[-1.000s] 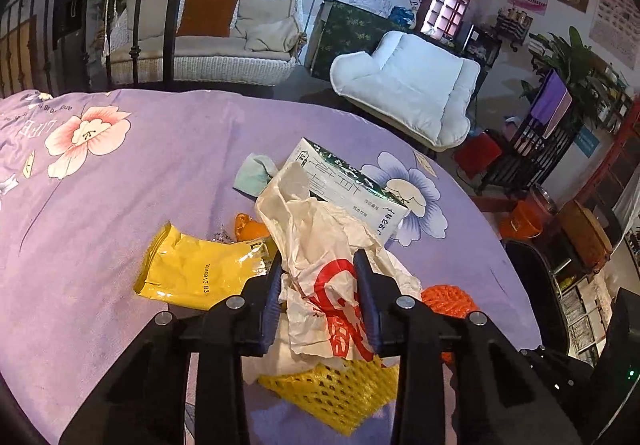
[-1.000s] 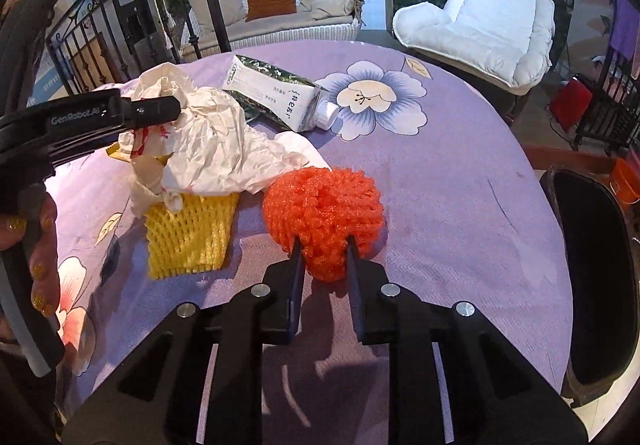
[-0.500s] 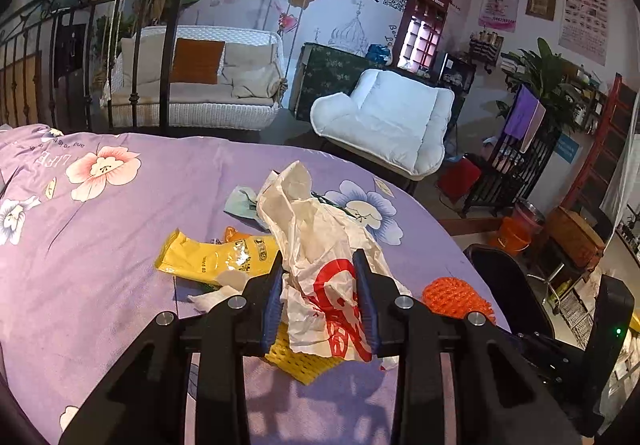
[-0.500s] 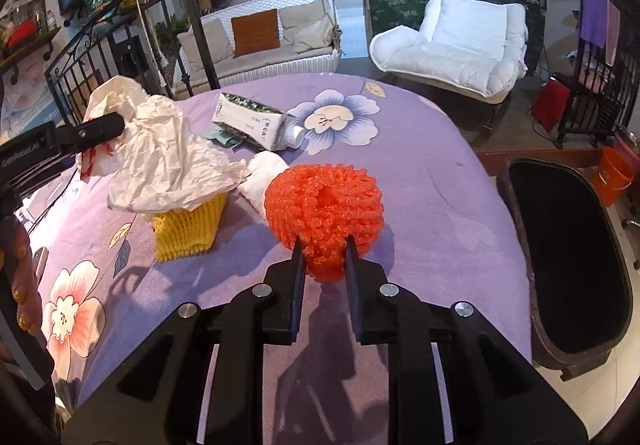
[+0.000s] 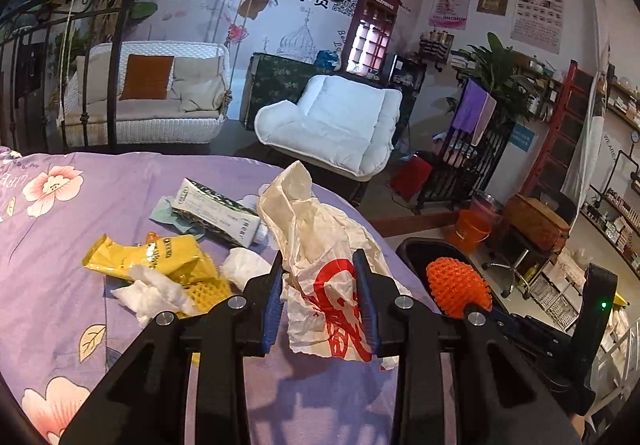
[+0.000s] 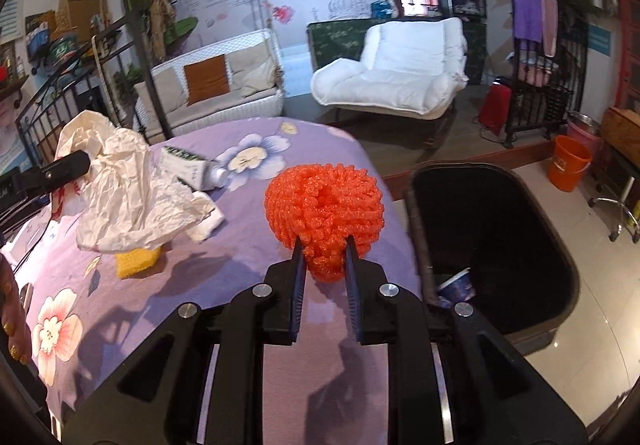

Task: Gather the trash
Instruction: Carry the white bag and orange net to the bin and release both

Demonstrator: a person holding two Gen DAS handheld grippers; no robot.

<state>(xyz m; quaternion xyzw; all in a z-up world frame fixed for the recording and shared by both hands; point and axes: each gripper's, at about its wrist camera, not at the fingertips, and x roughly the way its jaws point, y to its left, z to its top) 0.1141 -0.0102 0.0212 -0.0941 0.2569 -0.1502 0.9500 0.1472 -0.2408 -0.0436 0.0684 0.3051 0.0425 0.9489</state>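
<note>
My left gripper [image 5: 320,265] is shut on a crumpled white plastic bag with red print [image 5: 320,245] and holds it above the purple flowered table [image 5: 60,253]; the bag also shows in the right wrist view [image 6: 128,189]. My right gripper [image 6: 322,245] is shut on an orange foam net ball [image 6: 324,201], held above the table's right edge beside a black trash bin [image 6: 492,229]. The ball also shows in the left wrist view [image 5: 458,287], over the bin [image 5: 412,249].
On the table lie a yellow wrapper [image 5: 140,253], a yellow foam net [image 5: 204,289], white tissues [image 5: 152,293], a green-white box [image 5: 216,211] and a green scrap [image 5: 164,211]. A blue cup [image 6: 456,283] lies in the bin. An orange bucket [image 6: 568,165] stands on the floor.
Both grippers lifted their loads off the table. The right gripper carried the orange ball rightward toward the bin. The yellow net and tissues stayed on the table, uncovered.
</note>
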